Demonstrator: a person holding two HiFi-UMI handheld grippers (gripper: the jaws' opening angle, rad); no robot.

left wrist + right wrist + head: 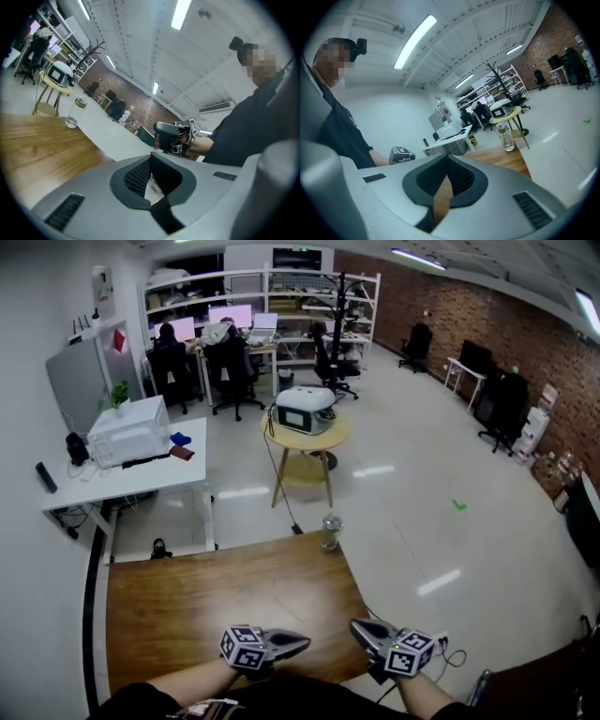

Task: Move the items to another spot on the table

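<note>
Left gripper [300, 643]: we hold it low over the near edge of the table [187, 601]. Its jaws are squeezed together with nothing in them.
Right gripper [358, 625]: we hold it near the left one, by the table's near right corner. The two tips point at each other but do not touch. Its jaws are closed too, and they grab nothing.
Bottle [331, 531]: it stands up straight on the far right corner of the table, well away from both grippers. It is see-through with a green top.
Round table [305, 435]: it stands on the floor past the bottle, with a white box [305, 409] on it.
</note>
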